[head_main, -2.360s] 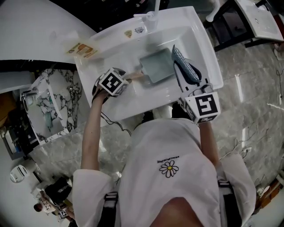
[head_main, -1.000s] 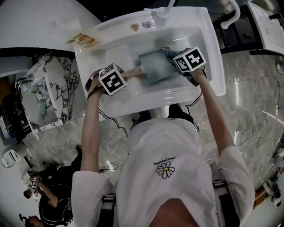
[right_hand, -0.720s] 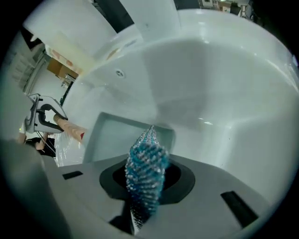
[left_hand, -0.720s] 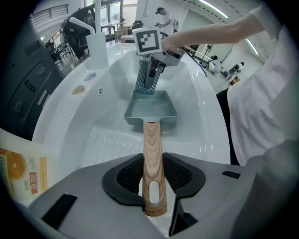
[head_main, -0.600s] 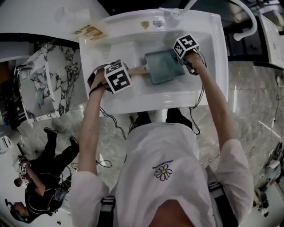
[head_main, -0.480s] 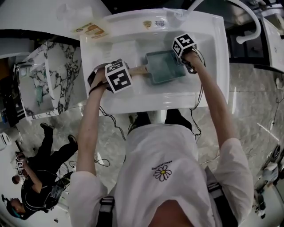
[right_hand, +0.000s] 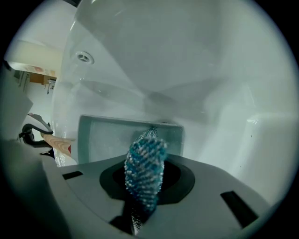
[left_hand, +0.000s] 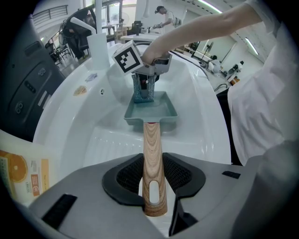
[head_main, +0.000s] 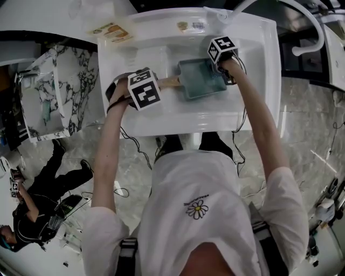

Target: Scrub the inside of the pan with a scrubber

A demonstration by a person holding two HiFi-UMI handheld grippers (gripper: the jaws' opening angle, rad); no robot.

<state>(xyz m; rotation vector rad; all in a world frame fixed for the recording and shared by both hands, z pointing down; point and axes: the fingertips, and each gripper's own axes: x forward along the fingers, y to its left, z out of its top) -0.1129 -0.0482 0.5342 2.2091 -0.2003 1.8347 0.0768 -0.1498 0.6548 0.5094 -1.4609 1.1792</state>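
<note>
A teal square pan (head_main: pixel 197 82) lies in the white sink (head_main: pixel 253 81), its wooden handle (head_main: pixel 169 82) pointing left. My left gripper (left_hand: pixel 153 175) is shut on that handle (left_hand: pixel 152 149), near its end with the hanging slot. My right gripper (right_hand: pixel 145 179) is shut on a blue mesh scrubber (right_hand: pixel 145 161) and points steeply down. The scrubber's tip (left_hand: pixel 143 91) stands inside the pan (left_hand: pixel 152 111) at its far side. In the right gripper view the pan (right_hand: pixel 107 140) lies just beyond the scrubber. Whether the tip presses on the pan's floor I cannot tell.
The sink's walls (right_hand: pixel 187 56) rise around the pan, with an overflow hole (right_hand: pixel 84 57) on one side. A faucet (head_main: pixel 215 13) stands at the far rim. An orange printed packet (head_main: pixel 116 31) lies on the counter to the left. A person (head_main: pixel 32 215) is on the marble floor at left.
My right gripper came from the sink's right rim over the pan and sank into its far right side with the scrubber. The left gripper kept its hold on the handle.
</note>
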